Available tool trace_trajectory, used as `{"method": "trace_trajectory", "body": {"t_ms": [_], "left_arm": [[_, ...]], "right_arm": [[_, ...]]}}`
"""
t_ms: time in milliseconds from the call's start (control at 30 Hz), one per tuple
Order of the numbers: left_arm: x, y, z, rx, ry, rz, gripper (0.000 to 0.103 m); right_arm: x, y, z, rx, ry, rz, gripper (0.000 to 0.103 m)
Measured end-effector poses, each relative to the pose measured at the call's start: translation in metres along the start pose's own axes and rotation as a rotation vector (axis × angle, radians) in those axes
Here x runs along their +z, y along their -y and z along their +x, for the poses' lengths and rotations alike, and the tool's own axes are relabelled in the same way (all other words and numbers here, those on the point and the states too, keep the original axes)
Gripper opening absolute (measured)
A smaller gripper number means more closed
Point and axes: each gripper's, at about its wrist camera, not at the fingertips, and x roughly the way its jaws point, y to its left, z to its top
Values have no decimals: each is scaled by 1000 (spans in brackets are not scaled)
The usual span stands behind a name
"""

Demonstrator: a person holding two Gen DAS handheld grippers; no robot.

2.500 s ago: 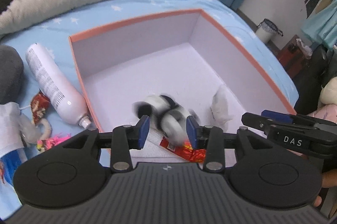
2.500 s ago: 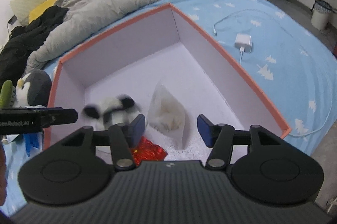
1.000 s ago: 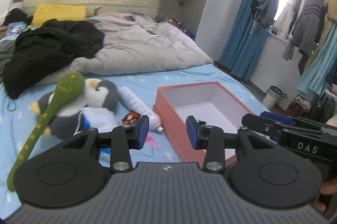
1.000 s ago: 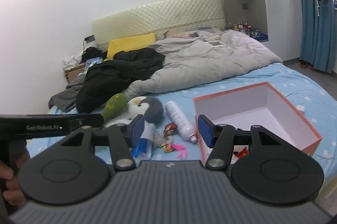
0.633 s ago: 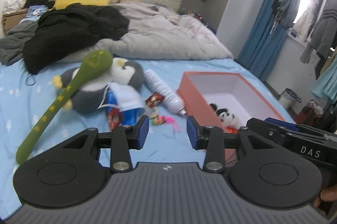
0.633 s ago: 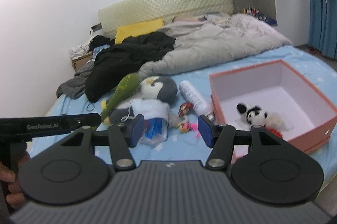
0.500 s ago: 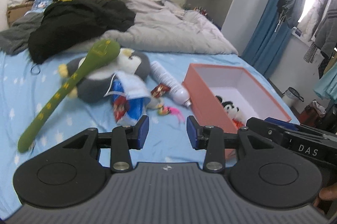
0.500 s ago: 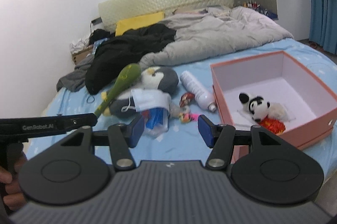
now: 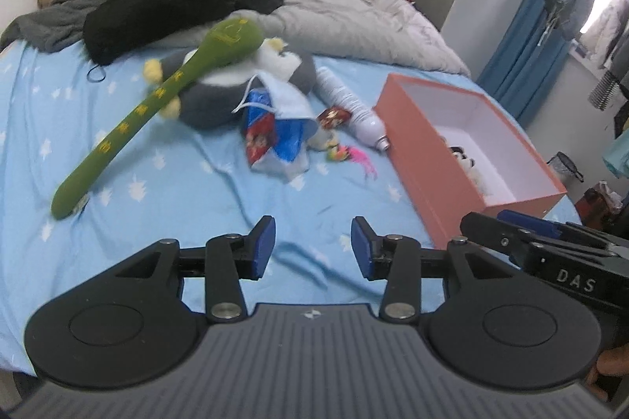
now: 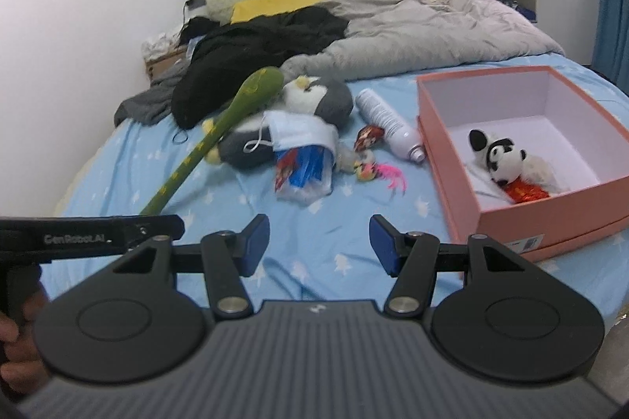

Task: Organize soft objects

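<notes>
A pink box sits at the right of the blue bed sheet, holding a panda plush and a red packet. A grey penguin plush lies mid-bed with a long green plush stick across it and a face mask over a blue-red bag. My left gripper hovers over bare sheet, its jaws opening with nothing between them. My right gripper is open and empty too.
A white bottle lies beside the box. A small pink feathered toy and a red wrapper lie near it. Black clothes and a grey duvet cover the bed's far end.
Both grippers pulled away from the box, leaving the panda inside it, then sank toward the sheet. The toy pile now looks closer. The left jaws stand slightly wider.
</notes>
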Motion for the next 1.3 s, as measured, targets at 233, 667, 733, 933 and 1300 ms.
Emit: {"method": "trace_trajectory", "body": {"t_ms": [233,667,733,933,1300], "left_arm": [[3,-14,17,-3,-9,-29,50],[34,-49,104,18,-73,-80,51],[39,-56,121,20,-85,-90,51],[53,-73,169,14,-107,-111,51],[69,-76,236,-113,-102,-90,51]], "right_arm": [[-1,-1,12,0,-15,-14,59],[22,12,83,-13,-82,-73,59],[26,13,100,-18,-97,-85,59],[41,14,153,-3,-126,-125,59],[73,38,241,121,-203,84,59]]}}
